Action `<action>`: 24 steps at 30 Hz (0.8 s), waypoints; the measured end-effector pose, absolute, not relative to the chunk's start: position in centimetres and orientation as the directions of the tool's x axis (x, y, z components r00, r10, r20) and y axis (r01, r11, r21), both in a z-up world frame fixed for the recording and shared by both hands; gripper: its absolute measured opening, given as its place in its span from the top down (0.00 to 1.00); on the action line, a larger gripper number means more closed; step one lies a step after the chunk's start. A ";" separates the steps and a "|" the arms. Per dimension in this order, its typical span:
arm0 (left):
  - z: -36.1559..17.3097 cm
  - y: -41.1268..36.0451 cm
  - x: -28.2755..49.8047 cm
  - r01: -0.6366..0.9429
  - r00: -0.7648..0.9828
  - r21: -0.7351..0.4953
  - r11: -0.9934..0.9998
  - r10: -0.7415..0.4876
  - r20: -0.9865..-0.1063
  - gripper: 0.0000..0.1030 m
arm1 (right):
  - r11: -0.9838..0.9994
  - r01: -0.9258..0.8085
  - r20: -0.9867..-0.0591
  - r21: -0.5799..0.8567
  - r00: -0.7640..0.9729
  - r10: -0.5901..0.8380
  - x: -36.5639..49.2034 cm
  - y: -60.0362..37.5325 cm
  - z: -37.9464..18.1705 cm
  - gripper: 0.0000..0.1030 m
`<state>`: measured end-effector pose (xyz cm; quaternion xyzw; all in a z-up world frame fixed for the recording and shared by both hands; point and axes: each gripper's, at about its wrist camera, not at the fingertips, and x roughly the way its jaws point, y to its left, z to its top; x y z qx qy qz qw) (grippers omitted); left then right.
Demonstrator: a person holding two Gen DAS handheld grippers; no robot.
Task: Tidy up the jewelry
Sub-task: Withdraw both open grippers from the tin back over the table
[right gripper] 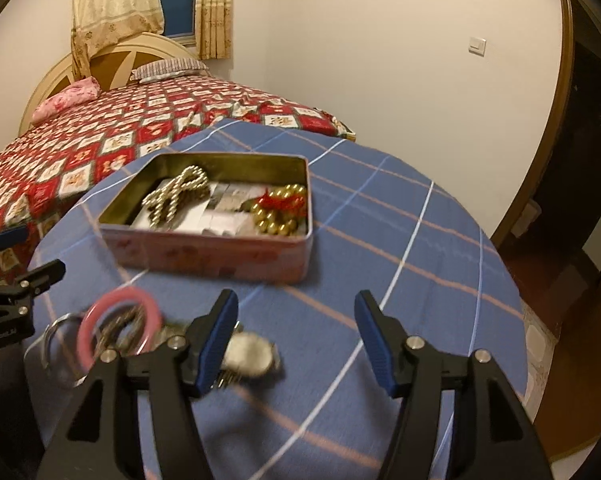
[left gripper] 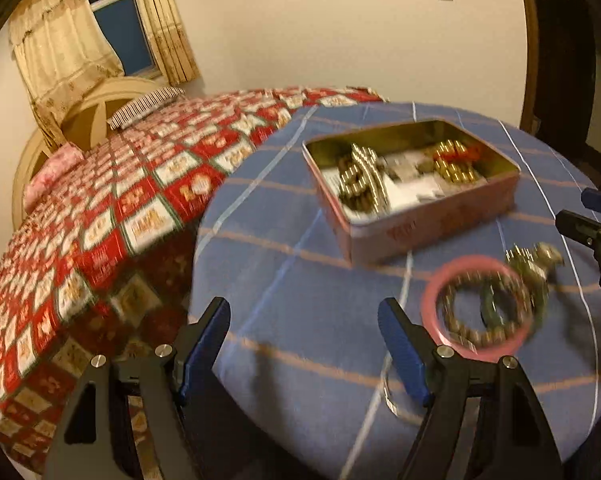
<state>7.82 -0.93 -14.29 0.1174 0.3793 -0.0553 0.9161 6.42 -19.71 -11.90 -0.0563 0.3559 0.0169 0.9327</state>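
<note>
Two bead strands already lay in the tin (right gripper: 204, 256), while the pink bangle (right gripper: 118, 330) and watch (right gripper: 248, 354) waited on the table (right gripper: 400, 280), both the left gripper (left gripper: 304, 340) and the right gripper (right gripper: 296, 336) apart and empty

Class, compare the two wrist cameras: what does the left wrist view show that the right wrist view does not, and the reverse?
Only the left wrist view shows the beaded bracelet clearly, lying inside the pink bangle. Only the right wrist view shows the watch face and a clear ring beside the bangle. Both show the open tin holding jewelry, the blue checked tablecloth, and open, empty jaws on the left gripper and right gripper.
</note>
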 end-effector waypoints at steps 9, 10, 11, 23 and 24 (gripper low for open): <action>-16.1 -2.3 6.7 0.232 0.663 0.201 0.952 -0.004 -0.748 0.26 | 0.993 -0.064 -0.644 -0.103 0.765 -0.018 4.5 -19.5 -12.2 0.33; -16.2 -2.4 6.7 0.235 0.669 0.203 0.951 -0.007 -0.743 0.26 | 0.993 -0.064 -0.646 -0.103 0.763 -0.018 4.5 -19.5 -12.3 0.33; -16.3 -2.5 6.9 0.237 0.671 0.211 0.948 -0.003 -0.741 0.26 | 0.993 -0.064 -0.648 -0.098 0.761 -0.015 4.6 -19.5 -12.5 0.33; -17.2 -1.8 10.8 0.266 0.687 0.209 0.941 -0.033 -0.726 0.65 | 0.995 -0.057 -0.669 -0.076 0.743 -0.009 4.6 -19.6 -13.8 0.33; -17.2 -1.9 10.8 0.269 0.691 0.233 0.935 -0.019 -0.723 0.68 | 0.996 -0.057 -0.670 -0.074 0.742 -0.007 4.6 -19.6 -13.8 0.33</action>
